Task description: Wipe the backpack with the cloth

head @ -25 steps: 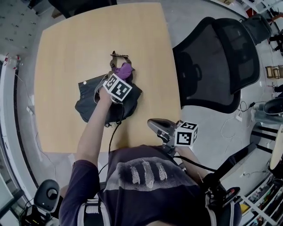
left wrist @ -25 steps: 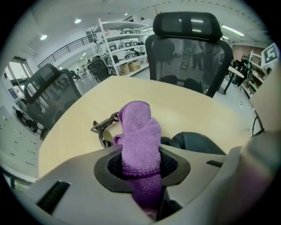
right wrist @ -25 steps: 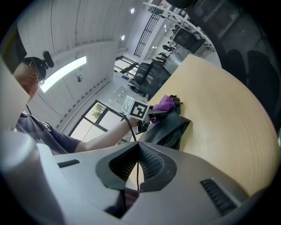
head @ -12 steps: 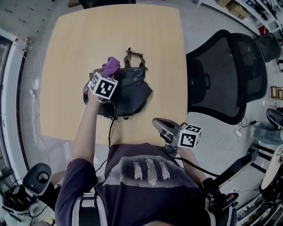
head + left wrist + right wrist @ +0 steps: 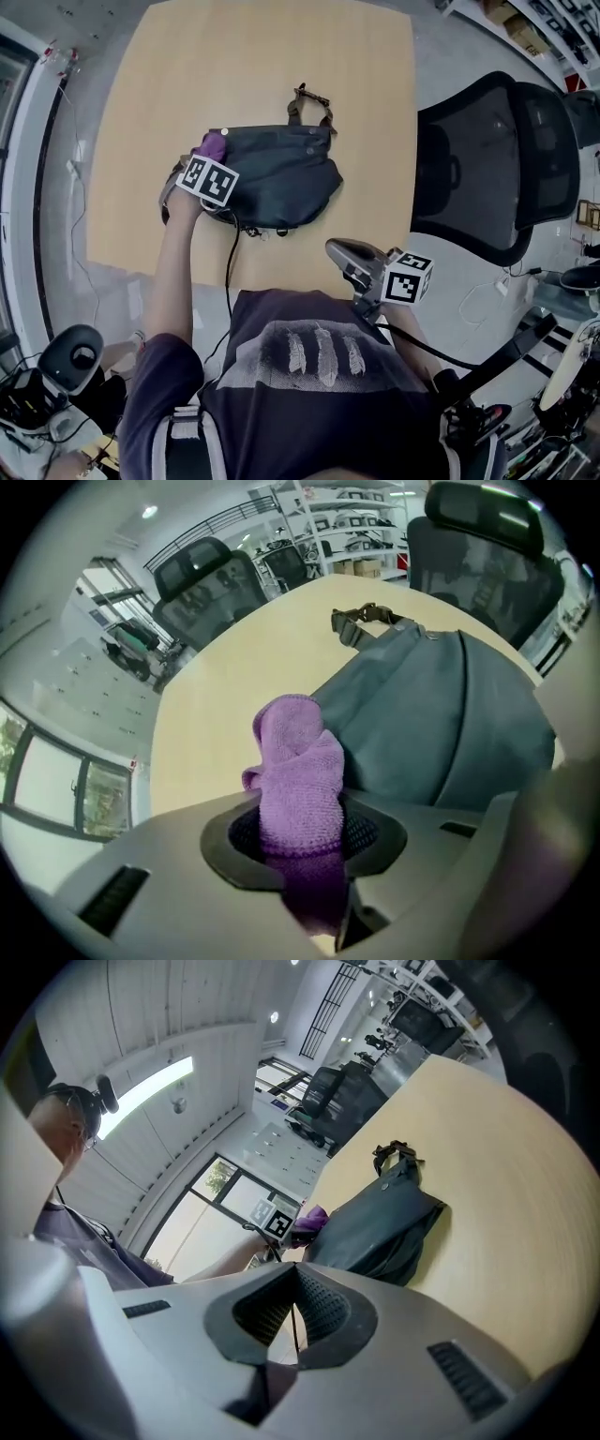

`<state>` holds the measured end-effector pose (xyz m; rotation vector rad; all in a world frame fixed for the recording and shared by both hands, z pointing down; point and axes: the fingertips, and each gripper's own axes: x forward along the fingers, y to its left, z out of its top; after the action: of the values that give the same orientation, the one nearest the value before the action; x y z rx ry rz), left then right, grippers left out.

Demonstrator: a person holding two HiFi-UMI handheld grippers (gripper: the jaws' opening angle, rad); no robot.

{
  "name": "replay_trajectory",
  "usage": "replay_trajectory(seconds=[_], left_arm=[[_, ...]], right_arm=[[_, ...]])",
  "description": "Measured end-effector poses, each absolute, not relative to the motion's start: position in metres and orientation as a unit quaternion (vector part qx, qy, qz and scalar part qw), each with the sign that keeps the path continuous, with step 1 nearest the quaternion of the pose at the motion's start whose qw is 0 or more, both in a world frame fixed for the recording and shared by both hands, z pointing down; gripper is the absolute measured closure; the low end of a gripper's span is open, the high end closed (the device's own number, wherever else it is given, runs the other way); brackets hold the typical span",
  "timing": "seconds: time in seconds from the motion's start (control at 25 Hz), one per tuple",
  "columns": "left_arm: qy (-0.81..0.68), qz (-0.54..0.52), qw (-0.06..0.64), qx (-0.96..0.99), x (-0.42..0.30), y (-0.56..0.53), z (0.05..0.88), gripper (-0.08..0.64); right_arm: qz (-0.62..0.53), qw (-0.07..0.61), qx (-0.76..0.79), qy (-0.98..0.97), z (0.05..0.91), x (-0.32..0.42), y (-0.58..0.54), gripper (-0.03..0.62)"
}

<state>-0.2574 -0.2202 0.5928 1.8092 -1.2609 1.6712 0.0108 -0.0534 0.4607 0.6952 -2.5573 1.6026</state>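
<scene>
**Kid A:** What is on the left, seen from up top?

**Kid B:** The left gripper (image 5: 210,159) is at the left end of the backpack (image 5: 281,178). A bit of purple cloth (image 5: 215,144) pokes out past its marker cube (image 5: 208,180). The cube covers the jaws, so the head view can't show them.

**Kid A:** Does that gripper's own camera help?

**Kid B:** Yes. The left gripper view shows the jaws squeezing the cloth tight. The cloth stands up in a soft roll. The dark bag lies just to its right on the tan table (image 5: 272,56). The cloth is right by the bag's edge, but I can't tell if it touches.

**Kid A:** What is in the middle?

**Kid B:** The backpack lies flat, with its strap (image 5: 312,101) at the far side.

**Kid A:** And on the right?

**Kid B:** The right gripper (image 5: 342,255) is by the near edge of the table, close to the person's shirt (image 5: 319,375) and well apart from the bag. From above its jaws are hard to see. Its own view shows them pressed together with nothing in between. That view also shows the bag from the side, with the purple cloth at its left end. A black chair (image 5: 497,159) stands off to the right, and the picture's edge cuts it off.
</scene>
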Motion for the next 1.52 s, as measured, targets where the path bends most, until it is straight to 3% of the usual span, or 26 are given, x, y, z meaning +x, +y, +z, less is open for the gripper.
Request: replay_trajectory(seconds=[0.48, 1.08, 1.52], left_arm=[[-0.357, 0.606, 0.21, 0.679, -0.195, -0.216, 0.589, 0.431], [-0.308, 0.515, 0.296, 0.743, -0.076, -0.233, 0.585, 0.431], [-0.251, 0.553, 0.245, 0.756, -0.011, -0.234, 0.582, 0.431]], right_arm=[[0.524, 0.013, 0.233, -0.819, 0.463, 0.018, -0.047, 0.589], [0.532, -0.011, 0.273, -0.802, 0.467, 0.056, -0.047, 0.589], [0.532, -0.019, 0.283, -0.798, 0.475, 0.071, -0.045, 0.589]])
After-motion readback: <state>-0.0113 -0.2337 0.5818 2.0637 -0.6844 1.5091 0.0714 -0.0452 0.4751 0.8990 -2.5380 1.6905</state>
